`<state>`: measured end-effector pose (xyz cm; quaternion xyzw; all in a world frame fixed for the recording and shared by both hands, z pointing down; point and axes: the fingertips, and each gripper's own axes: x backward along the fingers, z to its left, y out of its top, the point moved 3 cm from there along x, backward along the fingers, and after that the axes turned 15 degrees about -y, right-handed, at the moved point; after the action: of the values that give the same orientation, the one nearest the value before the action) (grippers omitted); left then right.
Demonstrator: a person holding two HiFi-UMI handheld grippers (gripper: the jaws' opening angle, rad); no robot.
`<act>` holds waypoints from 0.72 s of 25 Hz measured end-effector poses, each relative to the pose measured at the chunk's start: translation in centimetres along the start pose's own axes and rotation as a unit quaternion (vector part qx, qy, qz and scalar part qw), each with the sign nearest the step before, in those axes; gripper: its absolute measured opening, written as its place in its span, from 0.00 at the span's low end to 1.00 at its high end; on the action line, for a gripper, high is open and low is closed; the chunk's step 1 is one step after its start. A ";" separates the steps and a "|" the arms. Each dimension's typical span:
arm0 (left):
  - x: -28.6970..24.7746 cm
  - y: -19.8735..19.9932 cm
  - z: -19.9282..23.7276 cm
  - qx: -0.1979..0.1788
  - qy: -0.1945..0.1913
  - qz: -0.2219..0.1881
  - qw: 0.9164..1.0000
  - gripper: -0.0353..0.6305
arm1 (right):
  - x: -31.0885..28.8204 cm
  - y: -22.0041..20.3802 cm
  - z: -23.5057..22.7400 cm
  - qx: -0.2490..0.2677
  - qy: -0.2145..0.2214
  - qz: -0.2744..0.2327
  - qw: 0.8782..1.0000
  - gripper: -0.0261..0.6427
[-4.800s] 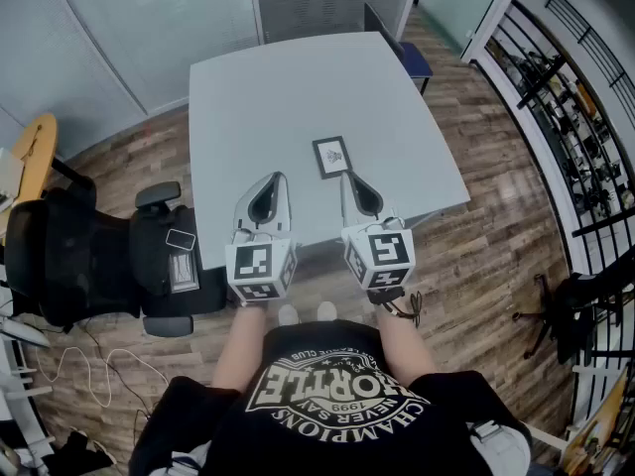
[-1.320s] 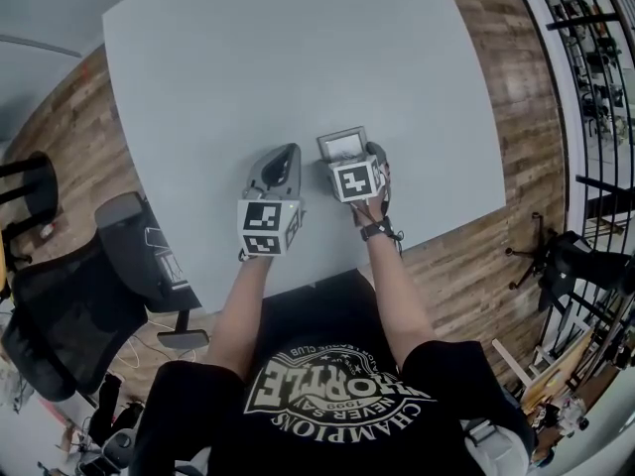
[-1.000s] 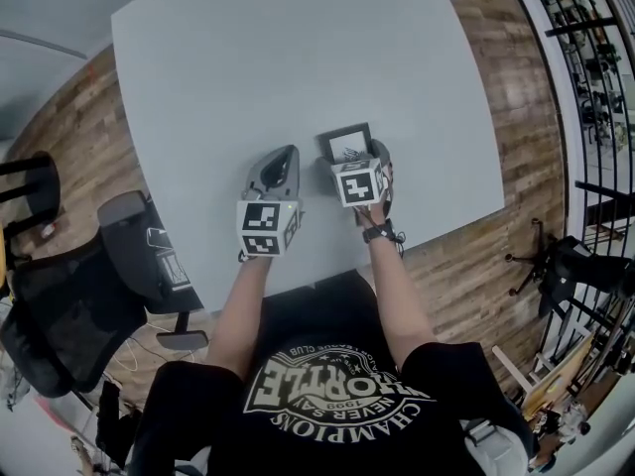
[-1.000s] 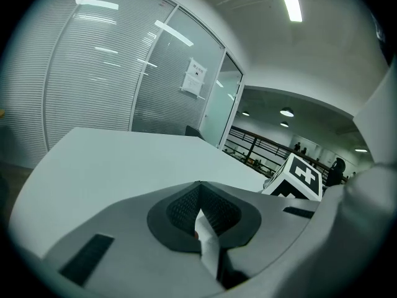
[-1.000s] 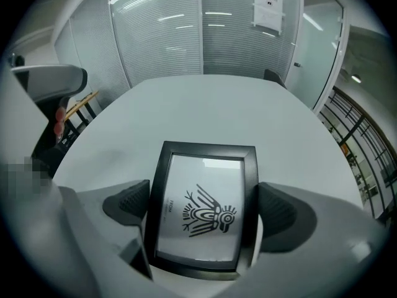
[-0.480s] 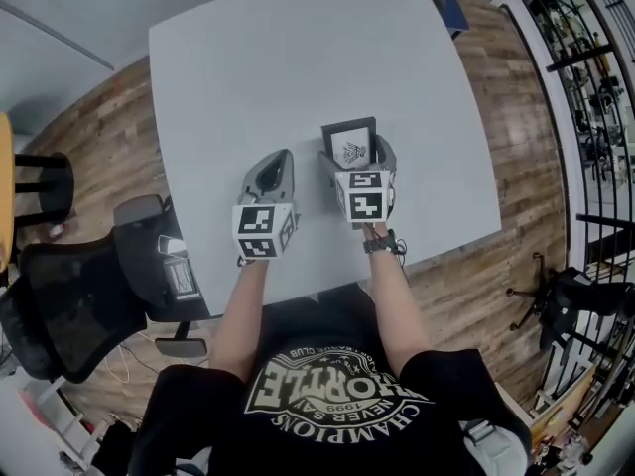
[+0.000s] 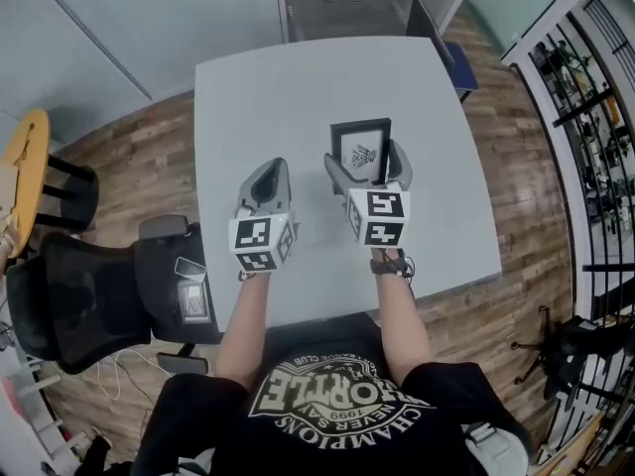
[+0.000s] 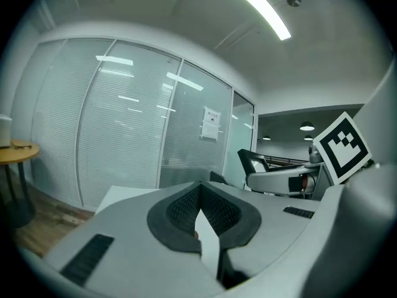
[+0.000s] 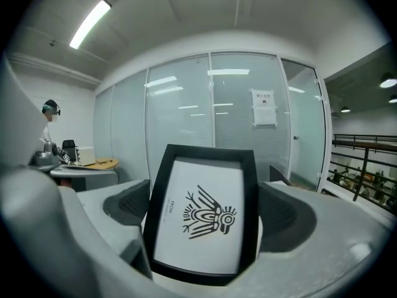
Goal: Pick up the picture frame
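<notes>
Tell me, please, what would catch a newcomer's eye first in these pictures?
The black picture frame, with a black bird-like emblem on white, stands out most: it fills the right gripper view, clamped between the jaws of the right gripper over the grey table. Beside it, the left gripper is shut with nothing in it.

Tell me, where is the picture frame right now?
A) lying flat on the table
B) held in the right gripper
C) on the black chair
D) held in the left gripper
B: the picture frame stands upright between the right gripper's jaws, which are shut on it; the left gripper is shut on nothing.
</notes>
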<state>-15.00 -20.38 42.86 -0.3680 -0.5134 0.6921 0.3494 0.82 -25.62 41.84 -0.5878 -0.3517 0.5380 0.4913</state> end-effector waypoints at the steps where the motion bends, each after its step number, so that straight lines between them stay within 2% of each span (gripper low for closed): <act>1: 0.6 1.4 -0.1 -0.008 0.006 -0.010 1.000 0.06 | 0.7 1.6 0.1 -0.006 0.002 -0.018 1.000 0.84; 5: 3.4 6.9 -0.9 -0.045 0.027 -0.050 0.997 0.06 | 3.4 6.8 0.4 -0.010 0.011 -0.080 0.997 0.83; 9: 5.6 10.5 -1.9 -0.071 0.036 -0.084 0.993 0.06 | 5.3 9.6 0.7 -0.009 0.015 -0.113 0.993 0.83; 18: 6.8 11.6 -2.2 -0.067 0.038 -0.102 0.992 0.06 | 7.3 11.9 1.6 -0.006 0.023 -0.143 0.989 0.83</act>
<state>-17.59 -16.21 30.17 -0.3628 -0.5797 0.6022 0.4119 -0.85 -21.68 28.48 -0.5469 -0.4242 0.4457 0.5677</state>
